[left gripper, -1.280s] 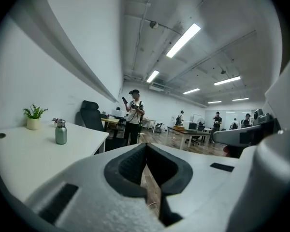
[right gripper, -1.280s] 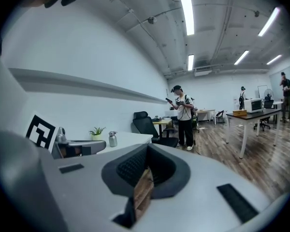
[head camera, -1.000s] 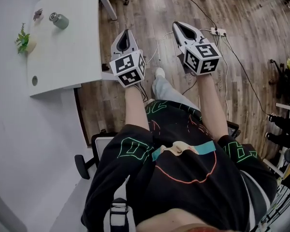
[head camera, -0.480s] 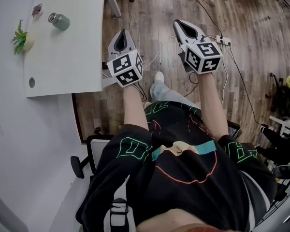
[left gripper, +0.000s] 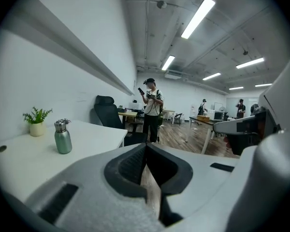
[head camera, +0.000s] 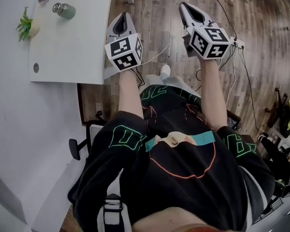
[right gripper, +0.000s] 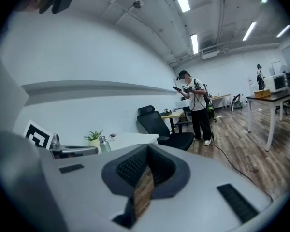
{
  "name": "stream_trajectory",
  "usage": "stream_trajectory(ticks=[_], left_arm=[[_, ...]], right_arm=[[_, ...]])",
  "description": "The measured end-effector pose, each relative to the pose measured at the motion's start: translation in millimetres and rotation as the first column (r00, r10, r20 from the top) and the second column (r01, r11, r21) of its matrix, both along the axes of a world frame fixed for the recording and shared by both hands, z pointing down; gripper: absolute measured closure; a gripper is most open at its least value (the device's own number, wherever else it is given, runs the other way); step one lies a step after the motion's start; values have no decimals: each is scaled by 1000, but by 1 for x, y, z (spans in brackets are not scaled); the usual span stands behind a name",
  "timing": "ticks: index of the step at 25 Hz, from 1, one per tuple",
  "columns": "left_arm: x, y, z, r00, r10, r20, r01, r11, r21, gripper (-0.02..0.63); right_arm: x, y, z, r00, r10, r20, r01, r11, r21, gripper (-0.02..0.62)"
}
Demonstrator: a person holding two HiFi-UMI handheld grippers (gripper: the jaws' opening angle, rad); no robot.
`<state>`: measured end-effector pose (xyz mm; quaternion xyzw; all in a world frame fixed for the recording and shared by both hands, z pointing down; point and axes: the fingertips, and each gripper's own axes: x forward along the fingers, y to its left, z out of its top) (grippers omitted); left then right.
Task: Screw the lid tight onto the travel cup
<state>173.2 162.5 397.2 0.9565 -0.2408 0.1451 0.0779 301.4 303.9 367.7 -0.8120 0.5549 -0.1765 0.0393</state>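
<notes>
The person is holding the left tool [head camera: 122, 21] out over the brown wooden floor [head camera: 159, 13], just beside the right-hand edge of the white table [head camera: 72, 47] as the head view shows it. The left gripper view is showing its two dark ribbed pads [left gripper: 133, 166] pressed together with nothing between them. The right tool [head camera: 188, 9] is hanging further to the right, also above the floor and well apart from the table. Its jaws are likewise lying closed on each other and gripping nothing.

The small sage-green metal travel cup [left gripper: 63, 138] is standing upright on the table with its silver lid [left gripper: 62, 124] sitting on top. Whether the lid is screwed down is too small to tell. In the head view the cup is lying to the left of the left tool and a little beyond its tip, well apart from it, with bare tabletop between the two. It is farther still from the right tool. In the left gripper view it is appearing left of the closed jaws, not in line with them.

A small green plant in a pale round pot [head camera: 26, 27] is standing near the cup, on the side away from the tools. In the room beyond, a person in a white top [left gripper: 152, 108] is standing near a black office chair [left gripper: 106, 114].
</notes>
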Motion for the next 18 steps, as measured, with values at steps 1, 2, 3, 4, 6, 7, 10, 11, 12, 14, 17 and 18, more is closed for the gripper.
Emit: stream_trajectory(ticks=[1, 2, 3, 4, 6, 7, 10, 11, 12, 14, 17, 18], left_arm=[[2, -3, -3, 1000, 2, 11, -2, 1000, 14, 598], [4, -8, -7, 1000, 2, 19, -3, 1000, 28, 598], [6, -12, -12, 1000, 1, 24, -2, 999, 42, 598], [8, -17, -16, 1000, -1, 29, -1, 998, 57, 597], [10, -26, -25, 999, -6, 38, 3, 996, 87, 598], [11, -30, -29, 999, -12, 40, 8, 995, 97, 597], [10, -48, -31, 999, -42, 34, 39, 994, 103, 597], [10, -55, -30, 998, -56, 30, 52, 994, 100, 597], [9, -64, -28, 997, -70, 23, 68, 993, 95, 597], [6, -83, -23, 994, -107, 9, 106, 991, 78, 598], [1, -109, -12, 984, -176, -13, 176, 983, 43, 598], [1, -118, -9, 981, -194, -18, 195, 980, 34, 598]], right_arm=[[3, -4, -1, 1000, -2, 8, 2, 1000, 12, 591], [7, -7, -2, 1000, -5, 13, 4, 1000, 25, 591], [11, -12, -5, 1000, -7, 16, 6, 999, 39, 591], [15, -16, -7, 1000, -8, 20, 7, 999, 54, 591], [22, -27, -11, 999, -13, 30, 11, 997, 79, 591], [24, -34, -13, 999, -22, 34, 19, 996, 88, 591], [24, -59, -16, 997, -65, 32, 62, 993, 96, 591], [24, -69, -16, 996, -82, 26, 79, 993, 93, 591], [23, -79, -16, 995, -98, 19, 96, 992, 86, 591], [23, -100, -14, 991, -134, 2, 133, 989, 66, 591], [23, -132, -10, 980, -196, -19, 197, 980, 32, 591], [23, -143, -8, 976, -216, -22, 217, 976, 24, 591]])
